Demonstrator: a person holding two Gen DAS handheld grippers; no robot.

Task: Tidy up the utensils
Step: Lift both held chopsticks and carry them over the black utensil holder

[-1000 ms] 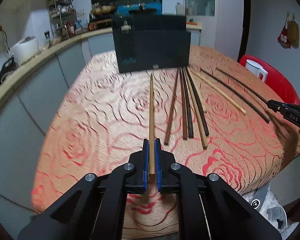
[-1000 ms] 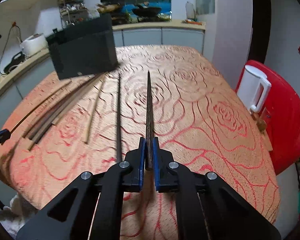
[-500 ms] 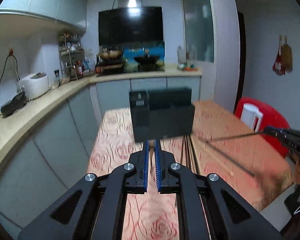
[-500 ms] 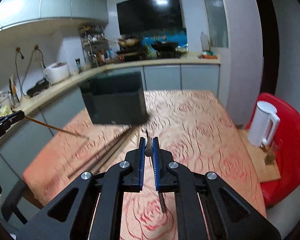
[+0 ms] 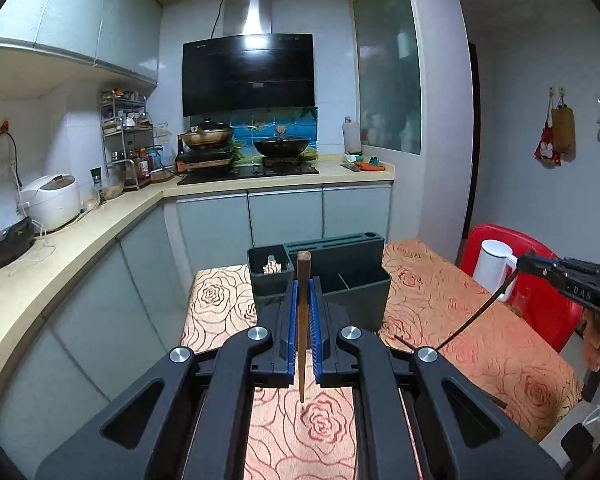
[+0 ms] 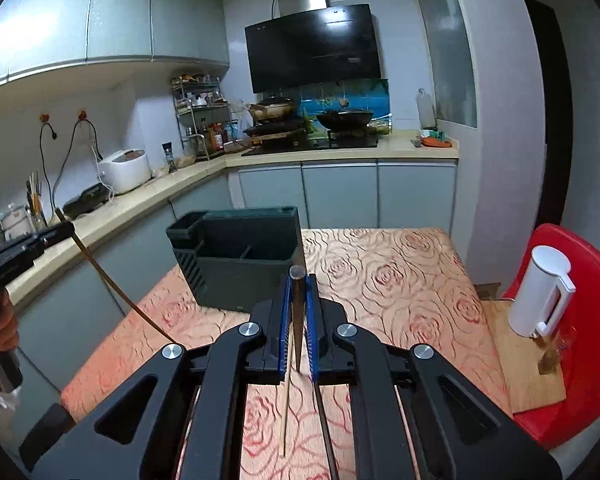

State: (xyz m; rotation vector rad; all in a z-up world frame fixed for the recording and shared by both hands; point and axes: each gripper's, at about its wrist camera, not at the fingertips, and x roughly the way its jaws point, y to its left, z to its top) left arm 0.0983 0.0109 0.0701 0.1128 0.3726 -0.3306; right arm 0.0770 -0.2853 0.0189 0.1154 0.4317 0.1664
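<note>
My left gripper [image 5: 303, 286] is shut on a brown chopstick [image 5: 302, 320], held upright with its tip hanging down above the table. My right gripper [image 6: 297, 280] is shut on a dark chopstick [image 6: 297, 316], also hanging tip down. The dark green utensil holder [image 5: 340, 276] stands on the table just beyond both grippers; it also shows in the right wrist view [image 6: 240, 264]. In the left wrist view the right gripper [image 5: 532, 264] holds its dark chopstick [image 5: 460, 324] at the right. In the right wrist view the left gripper [image 6: 66, 230] holds its chopstick [image 6: 112, 288] at the left. Other chopsticks [image 6: 286, 412] lie below my right gripper.
The table has a rose-patterned cloth [image 6: 400, 280]. A red chair [image 6: 588, 340] with a white kettle [image 6: 540, 292] stands at the right. A kitchen counter [image 5: 60, 240] with a rice cooker [image 5: 52, 200] runs along the left.
Both grippers have lifted their chopsticks off the table and tilted up, so the chopsticks now hang tip down. The holder now sits lower and nearer in both views.
</note>
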